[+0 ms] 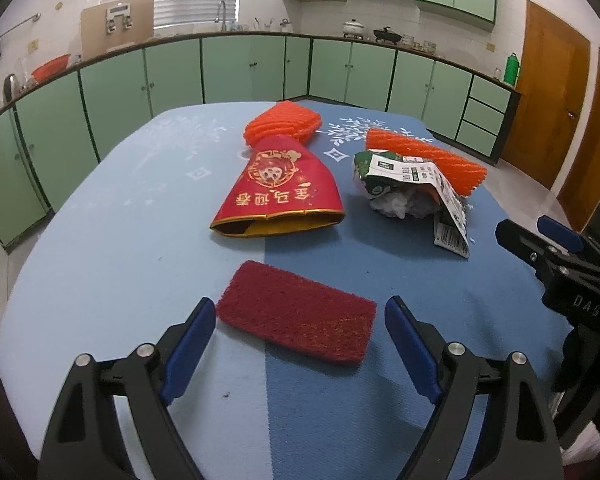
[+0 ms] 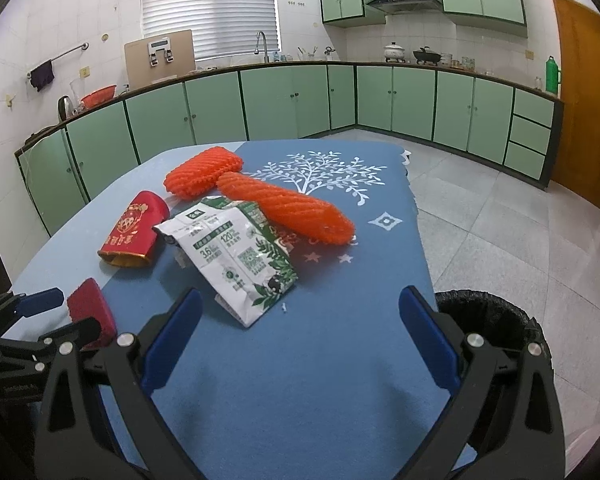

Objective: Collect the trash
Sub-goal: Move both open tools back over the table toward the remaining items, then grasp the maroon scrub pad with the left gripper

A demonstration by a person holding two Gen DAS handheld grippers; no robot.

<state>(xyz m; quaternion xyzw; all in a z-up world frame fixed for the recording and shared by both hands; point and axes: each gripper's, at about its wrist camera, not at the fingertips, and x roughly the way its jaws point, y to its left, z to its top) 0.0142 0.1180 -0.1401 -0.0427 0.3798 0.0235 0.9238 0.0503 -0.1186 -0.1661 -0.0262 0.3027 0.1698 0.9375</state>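
Observation:
On the blue tablecloth [image 1: 100, 240] lie a dark red scouring pad [image 1: 296, 312], a red and gold paper cup on its side [image 1: 278, 190], a crumpled green and white milk pouch [image 1: 412, 188] and two orange foam nets [image 1: 284, 122] [image 1: 428, 158]. My left gripper [image 1: 300, 344] is open, its jaws on either side of the pad's near end, just above it. My right gripper [image 2: 300, 332] is open and empty above the cloth, just short of the pouch [image 2: 240, 256]. The pad [image 2: 90, 312], the cup [image 2: 134, 232] and the nets [image 2: 204, 172] [image 2: 288, 208] also show in the right wrist view.
A bin with a black liner [image 2: 492, 320] stands on the floor at the table's right edge. Green kitchen cabinets [image 2: 292, 100] run along the far walls. A wooden door [image 2: 584, 100] is at the right. The right gripper shows at the right edge of the left wrist view [image 1: 556, 252].

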